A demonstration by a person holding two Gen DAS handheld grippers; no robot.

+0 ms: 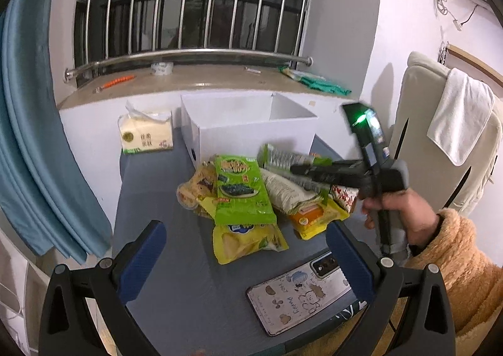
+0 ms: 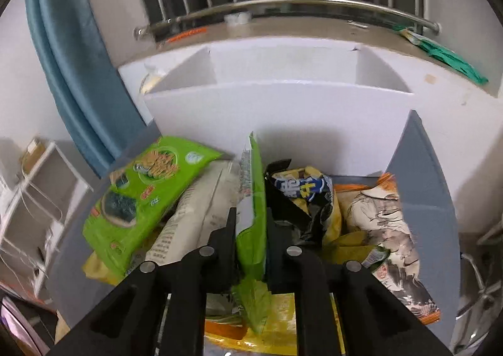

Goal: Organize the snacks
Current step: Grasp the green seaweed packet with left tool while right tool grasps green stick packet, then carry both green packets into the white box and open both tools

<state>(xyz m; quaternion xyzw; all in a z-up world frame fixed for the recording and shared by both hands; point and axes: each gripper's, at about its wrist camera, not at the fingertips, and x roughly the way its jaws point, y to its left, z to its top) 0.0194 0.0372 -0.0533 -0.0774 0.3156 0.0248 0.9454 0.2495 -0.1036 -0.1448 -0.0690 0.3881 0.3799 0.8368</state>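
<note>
Right hand-held gripper (image 2: pixel 250 230) pinches a thin green foil snack packet (image 2: pixel 251 199) edge-on above the pile; left of it lies a glossy green seaweed pack (image 2: pixel 141 195), ahead the matte white box (image 2: pixel 276 111). Left hand-held gripper (image 1: pixel 248 249) hangs spread over the grey worktop (image 1: pixel 176 261).

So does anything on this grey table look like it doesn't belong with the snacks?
Yes: a phone in a cartoon-printed case lies on the grey table, in front of the snack packets. It's no snack.
</note>
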